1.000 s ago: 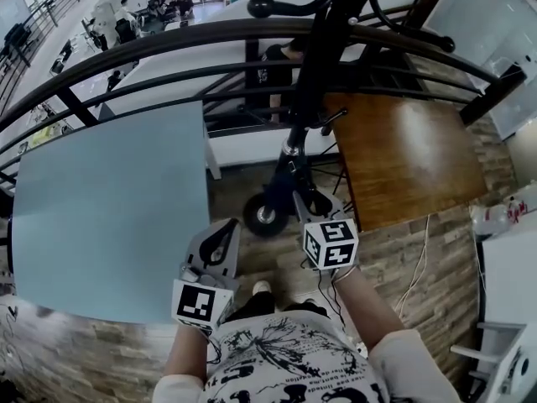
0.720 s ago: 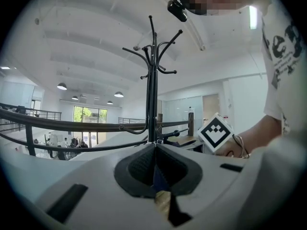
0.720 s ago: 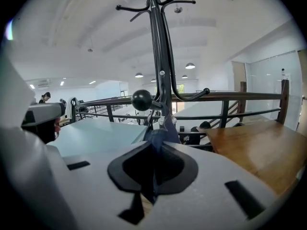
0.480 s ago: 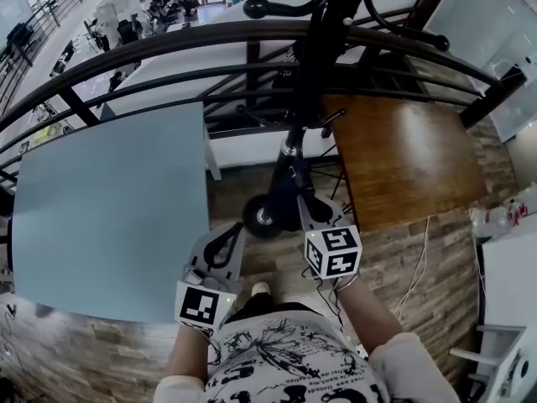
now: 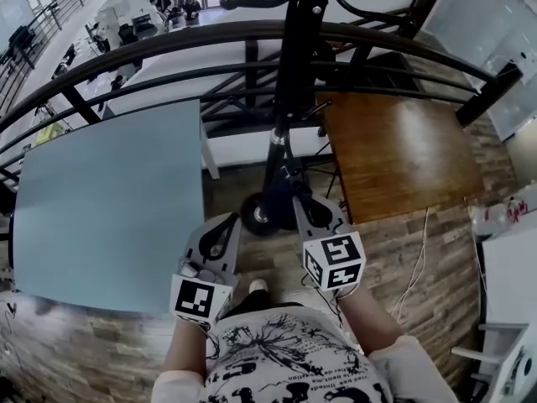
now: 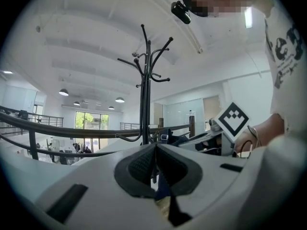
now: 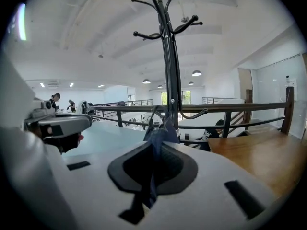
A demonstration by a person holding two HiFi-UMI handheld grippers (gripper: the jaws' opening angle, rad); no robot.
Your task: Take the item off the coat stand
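Cloth between clamped fingers of right gripper; left gripper fingers together.

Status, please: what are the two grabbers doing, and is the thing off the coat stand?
Right gripper jaws shut on blue cloth; left gripper jaws shut. Cloth runs up to coat stand, not off yet. Nothing seen in the way.

blue table, wooden table, curved railing

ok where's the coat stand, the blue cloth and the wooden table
coat stand (image 5: 294,74): head view, on its black pole
blue cloth (image 7: 156,135): right gripper view, on its bunched top end
wooden table (image 5: 403,154): head view, on its bare top
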